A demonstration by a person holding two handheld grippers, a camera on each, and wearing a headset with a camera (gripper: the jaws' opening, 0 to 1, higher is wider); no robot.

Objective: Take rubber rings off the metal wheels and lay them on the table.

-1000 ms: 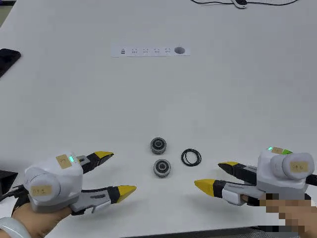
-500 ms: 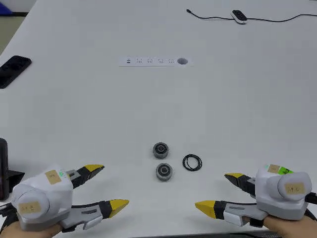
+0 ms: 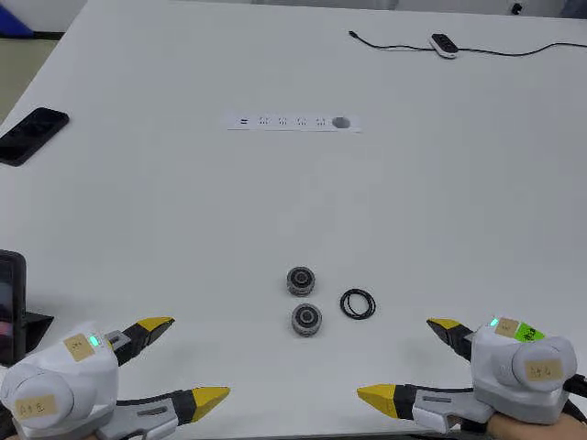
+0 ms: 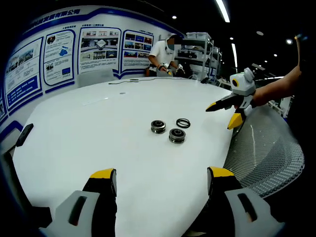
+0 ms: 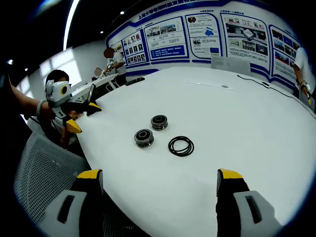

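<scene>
Both grippers hang low at the near edge of the white desk point(image 3: 275, 202), one on each side and well apart. The left gripper point(image 3: 183, 360) has its yellow-tipped jaws spread wide, nothing between them. Over on the other side the right gripper point(image 3: 405, 359) is spread just as wide, jaws released and holding nothing. Each points inward toward the middle of the desk, and neither is touching a thing.

Between them, out in the open, sit the two metal wheels. The far wheel point(image 3: 301, 280) and the near wheel point(image 3: 306, 319) lie flat, one just behind the other with a small gap between. Just to the right of them, the black rubber rings point(image 3: 358, 303) lie flat on the desk, overlapping each other, apart from both wheels. In the right gripper view the rings sit closest to its jaws, wheels beyond. Whether any ring remains on a wheel, too small to tell.

Further back, a white power strip point(image 3: 293, 122) lies across the desk. A dark phone point(image 3: 32, 136) rests at the left edge, and a small remote on a black cable point(image 3: 444, 44) lies at the far right
</scene>
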